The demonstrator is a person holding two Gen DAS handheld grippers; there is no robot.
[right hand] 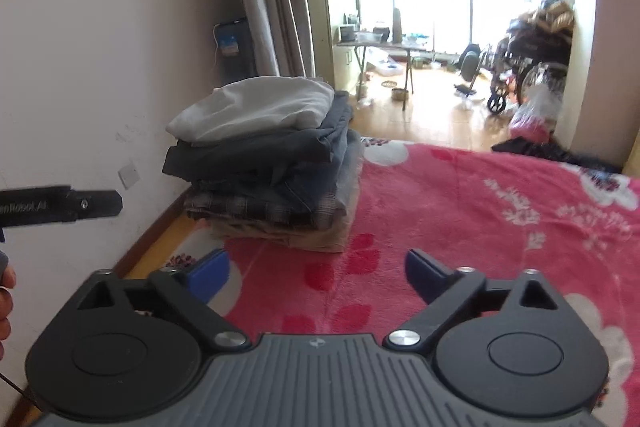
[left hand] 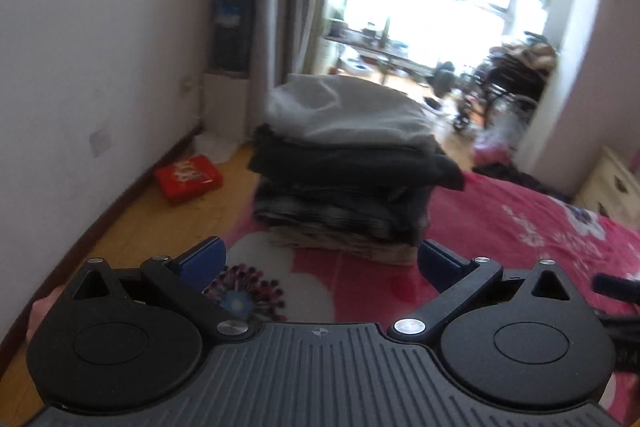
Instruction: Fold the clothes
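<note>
A stack of folded clothes [left hand: 344, 171] [right hand: 268, 163] sits at the bed's left edge, a white garment [left hand: 344, 111] [right hand: 256, 107] on top, dark grey, plaid and beige pieces beneath. My left gripper [left hand: 322, 261] hovers just short of the stack, blue fingers spread wide with nothing between them. In the right wrist view my right gripper [right hand: 318, 273] is open too, over the pink floral blanket [right hand: 480, 211] to the right of the stack, holding nothing. Part of the left gripper's black body [right hand: 60, 207] shows at that view's left edge.
The white wall [left hand: 100, 47] runs close along the bed's left side, with a strip of wooden floor and a red box [left hand: 188, 177] on it. Beyond the bed a doorway opens to a bright room with a table [right hand: 384, 45] and a wheelchair [right hand: 528, 67]. A dark garment [right hand: 532, 149] lies at the bed's far edge.
</note>
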